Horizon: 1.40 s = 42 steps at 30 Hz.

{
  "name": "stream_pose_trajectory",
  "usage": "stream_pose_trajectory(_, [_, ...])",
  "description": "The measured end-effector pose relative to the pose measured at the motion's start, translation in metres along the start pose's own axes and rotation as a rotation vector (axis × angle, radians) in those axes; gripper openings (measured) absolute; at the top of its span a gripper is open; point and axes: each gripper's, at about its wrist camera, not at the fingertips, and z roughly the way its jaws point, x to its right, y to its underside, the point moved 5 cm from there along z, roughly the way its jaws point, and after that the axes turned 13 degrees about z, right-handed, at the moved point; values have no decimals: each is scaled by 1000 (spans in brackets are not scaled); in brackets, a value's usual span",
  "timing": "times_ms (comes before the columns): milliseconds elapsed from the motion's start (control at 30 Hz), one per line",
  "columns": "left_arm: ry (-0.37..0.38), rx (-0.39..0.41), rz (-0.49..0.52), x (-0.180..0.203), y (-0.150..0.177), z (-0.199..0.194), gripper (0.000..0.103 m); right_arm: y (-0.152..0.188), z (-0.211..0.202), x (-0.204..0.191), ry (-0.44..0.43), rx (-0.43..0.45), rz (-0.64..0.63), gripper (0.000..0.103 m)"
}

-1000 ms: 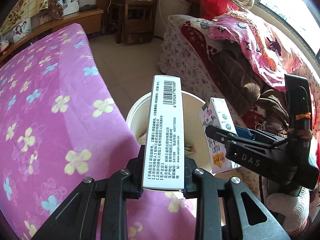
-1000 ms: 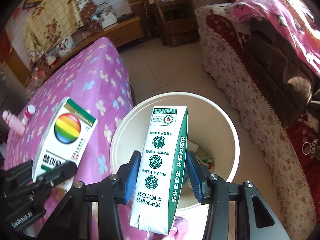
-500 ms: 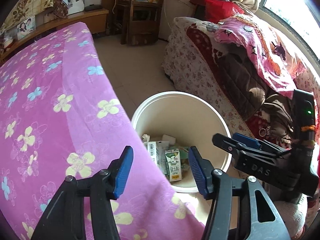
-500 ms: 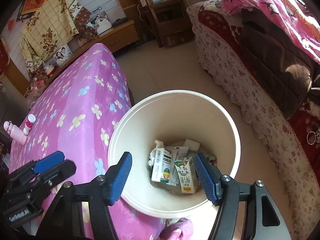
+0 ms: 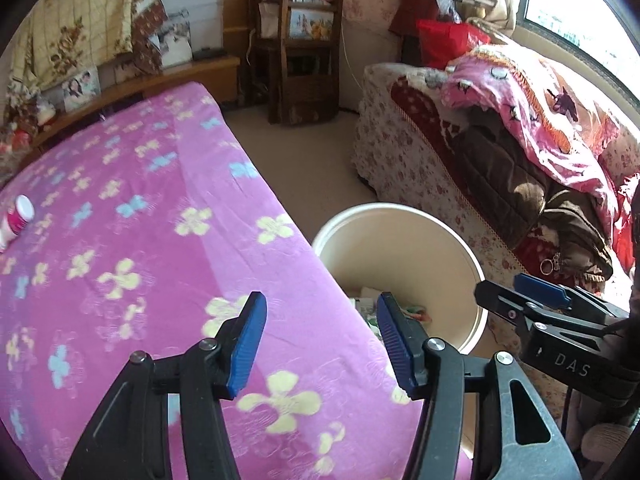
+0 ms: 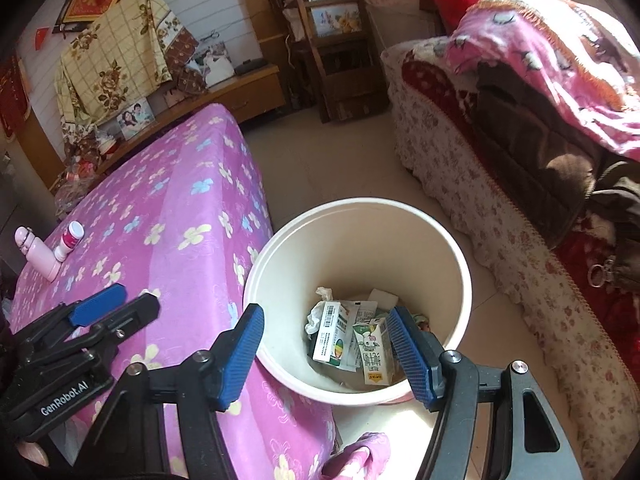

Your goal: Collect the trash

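On the far left of the purple flowered bench (image 6: 168, 216) lie two things not yet collected: one pale pink bottle (image 6: 38, 254) on its side and, touching it, one small white bottle with a pink label (image 6: 70, 238). The left wrist view shows only the small one (image 5: 16, 218), at its left edge.

The step in hand looks like the reach for the next piece of trash. To do it well, the left gripper (image 5: 320, 336), whose blue fingers (image 5: 246, 344) stand wide apart with nothing between them, should swing left across the cloth, come down low, and straddle one bottle across its narrow body rather than its ends; both are round and may roll on the soft cover, so a slow, centred close is safer.

Further right, the one white bin (image 6: 456, 276) stands on the floor just beside the bench edge. In it I count two cartons clearly: one medicine box (image 6: 332, 334) and one milk carton (image 6: 374, 354), over crumpled paper and scraps I cannot count.

The right gripper (image 6: 326, 354) hovers above the bin, its fingers (image 6: 408, 354) spread and empty. It can wait there or take the second bottle.
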Motion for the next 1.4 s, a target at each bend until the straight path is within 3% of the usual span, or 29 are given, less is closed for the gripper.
stream_pose_trajectory(200, [-101,99,1,-14,4,-40,58,7,-33,-9,9,77,6,69])
stream_pose_trajectory(467, [-151,222,20,-17,4,-97,58,15,-85,-31,29,229,-15,69])
stream_pose_trajectory(767, [-146,303,-7,-17,10,-138,59,23,-139,-50,55,384,-53,76])
stream_pose_trajectory(1233, [-190,402,-10,-22,14,-175,63,27,-174,-65,-15,444,-60,77])
stream_pose_trajectory(1300, [-198,412,-3,-22,14,-177,73,27,-177,-66,-14,451,-64,77])
stream_pose_trajectory(1400, [-198,427,-1,-21,14,-180,74,28,-179,-68,-8,462,-70,77])
